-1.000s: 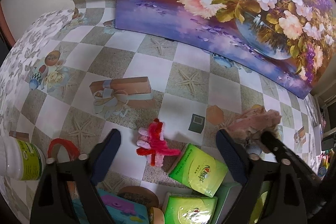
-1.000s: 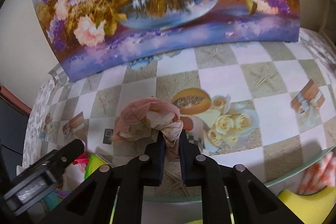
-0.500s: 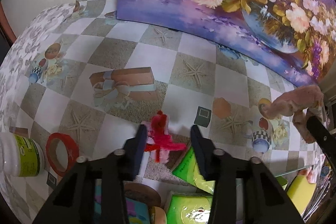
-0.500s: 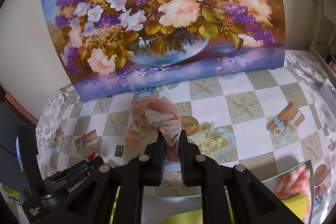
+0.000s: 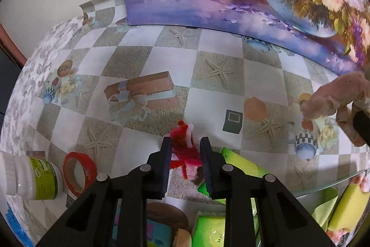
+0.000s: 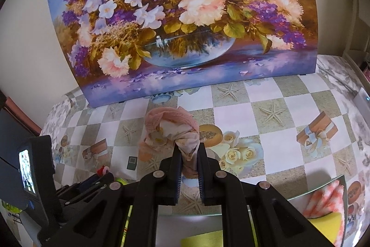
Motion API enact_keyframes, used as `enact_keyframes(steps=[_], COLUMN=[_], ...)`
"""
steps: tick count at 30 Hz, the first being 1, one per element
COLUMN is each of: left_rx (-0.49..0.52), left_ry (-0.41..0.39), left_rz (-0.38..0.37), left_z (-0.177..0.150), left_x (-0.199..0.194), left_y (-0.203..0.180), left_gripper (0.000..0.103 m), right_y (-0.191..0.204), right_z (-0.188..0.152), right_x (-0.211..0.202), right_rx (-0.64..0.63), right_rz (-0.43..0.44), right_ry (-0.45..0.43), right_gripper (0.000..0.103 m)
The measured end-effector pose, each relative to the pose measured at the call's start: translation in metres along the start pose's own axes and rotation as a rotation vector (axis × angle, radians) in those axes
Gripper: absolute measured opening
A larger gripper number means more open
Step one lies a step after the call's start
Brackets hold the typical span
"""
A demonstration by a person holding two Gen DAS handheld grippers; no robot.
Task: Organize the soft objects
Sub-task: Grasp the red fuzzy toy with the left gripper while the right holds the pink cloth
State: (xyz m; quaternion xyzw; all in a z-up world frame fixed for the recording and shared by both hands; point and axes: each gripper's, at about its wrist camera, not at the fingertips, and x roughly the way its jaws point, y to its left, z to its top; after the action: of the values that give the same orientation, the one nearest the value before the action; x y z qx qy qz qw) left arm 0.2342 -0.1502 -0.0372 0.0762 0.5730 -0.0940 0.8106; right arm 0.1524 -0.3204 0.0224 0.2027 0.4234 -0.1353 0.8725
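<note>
A red and pink fuzzy pipe-cleaner toy (image 5: 183,131) lies on the checked tablecloth. My left gripper (image 5: 185,145) points steeply down over it. Its jaws are closing, the toy is between them, and both pads touch its sides. In the right wrist view the toy (image 6: 103,169) peeks out at the tip of the left gripper (image 6: 108,175). My right gripper (image 6: 188,149) is shut on a bunched pink floral cloth (image 6: 171,129), which hangs clear above the table. The same cloth (image 5: 333,96) shows at the right edge of the left wrist view.
Green tissue packs (image 5: 233,166) lie just right of the toy. A red tape ring (image 5: 78,170) and a white bottle (image 5: 30,179) sit to its left. A flower painting (image 6: 185,15) stands along the back. A glass tray (image 6: 307,195) at the front right holds a yellow sponge (image 5: 346,207) and a striped cloth (image 6: 323,200).
The left jaws have narrowed from wide apart to hugging the toy. The right gripper has risen a little with the pink cloth, which has left the table.
</note>
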Motion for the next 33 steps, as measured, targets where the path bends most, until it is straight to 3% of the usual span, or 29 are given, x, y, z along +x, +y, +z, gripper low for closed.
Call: enact_keyframes(steps=[6,20,33], left_rx=[0.039,-0.002,0.035], left_ry=[-0.010,-0.027,-0.161], left_rz=[0.037,-0.052,-0.170], left_z=[-0.001,0.002,-0.001], left_x=[0.003,-0.008,-0.106], left_y=[-0.007,0.000,-0.019], left_gripper=[0.025,0.014,0.014], right_y=[-0.001,-0.003,-0.016], right_z=[0.000,0.002,-0.001], right_x=[0.001,-0.019,-0.100], right_rx=[0.001,0.001,0.024], right_rz=[0.000,-0.012,-0.034], right_ry=[0.001,-0.006,-0.055], right_gripper=[0.013,0.013,0.013])
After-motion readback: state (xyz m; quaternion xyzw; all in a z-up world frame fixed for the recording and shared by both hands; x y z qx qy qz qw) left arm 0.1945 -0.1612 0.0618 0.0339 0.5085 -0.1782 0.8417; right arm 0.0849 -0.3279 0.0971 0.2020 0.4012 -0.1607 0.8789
